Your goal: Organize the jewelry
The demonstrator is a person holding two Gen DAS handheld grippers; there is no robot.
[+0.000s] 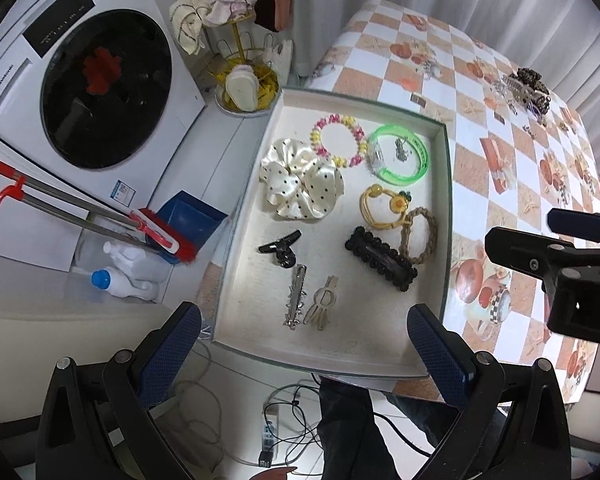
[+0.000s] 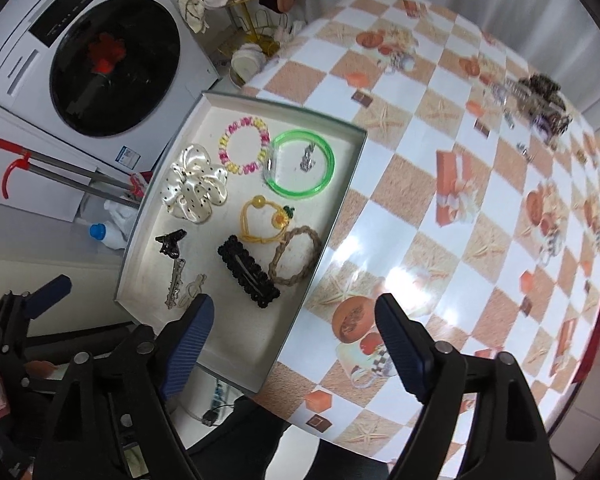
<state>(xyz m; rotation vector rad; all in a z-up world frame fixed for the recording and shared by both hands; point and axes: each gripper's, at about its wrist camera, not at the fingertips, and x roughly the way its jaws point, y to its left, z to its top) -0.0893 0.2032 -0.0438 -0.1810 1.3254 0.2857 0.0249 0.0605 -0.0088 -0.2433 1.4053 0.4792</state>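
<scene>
1. Left hand-held gripper (image 1: 304, 346) hung above the near edge of the tray (image 1: 446, 208), jaws spread wide, nothing btwn the blue pads.
2. Right hand-held gripper (image 2: 294, 342) was over the tray's right rim & the checkered tabletop (image 2: 440, 216); jaws wide apart, empty.
3. Tray sat at the tabletop's left corner, near end overhanging the edge. Inside, far end: pink-yellow coil hair tie (image 1: 340, 140) just beside a green bangle (image 1: 400, 156), w/ a small silver piece (image 1: 400, 148) lying inside the bangle.
4. Cream polka-dot scrunchie (image 1: 300, 180) lay left of those, touching the coil tie.
5. Mid-tray: yellow hair tie w/ flower (image 1: 384, 208) overlapping a braided brown loop (image 1: 420, 236); black beaded snap clip (image 1: 380, 258) touched the loop.
6. Near end: small black claw clip (image 1: 282, 250), silver spiked clip (image 1: 296, 296) & a beige clip (image 1: 324, 306), the last 2 side by side.
7. A pile of jewelry & a dark claw clip (image 2: 540, 96) was at the tabletop's far right, well apart from the tray.
8. Off the tabletop: washing machine (image 1: 80, 80), red broom (image 1: 80, 208).
</scene>
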